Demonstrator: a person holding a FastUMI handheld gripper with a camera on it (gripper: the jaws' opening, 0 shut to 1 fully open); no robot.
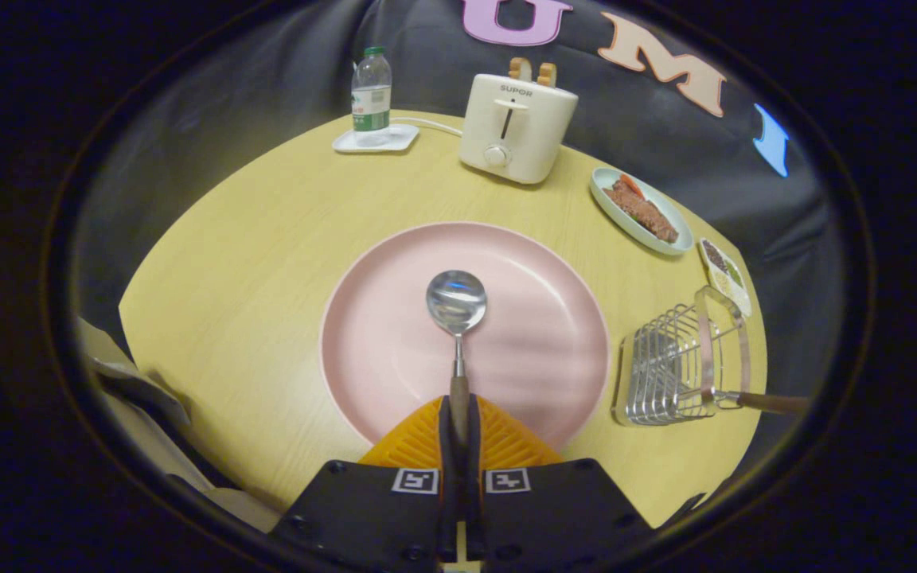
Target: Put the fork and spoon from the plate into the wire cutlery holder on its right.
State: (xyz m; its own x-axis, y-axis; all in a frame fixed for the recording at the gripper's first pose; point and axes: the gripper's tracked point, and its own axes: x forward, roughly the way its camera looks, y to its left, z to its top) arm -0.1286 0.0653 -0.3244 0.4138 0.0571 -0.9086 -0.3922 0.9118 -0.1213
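My gripper is shut on the brown wooden handle of a steel spoon. The spoon sticks straight out ahead of the fingers, its bowl over the middle of the round pink plate. I cannot tell whether the bowl rests on the plate or hangs just above it. To the right of the plate stands the wire cutlery holder, chrome with a looped handle. A wooden utensil handle pokes out of the holder to the right; its head is hidden among the wires.
On the far side of the round wooden table stand a white toaster with bread in it and a water bottle on a white coaster. A dish of food and a small tray lie beyond the holder.
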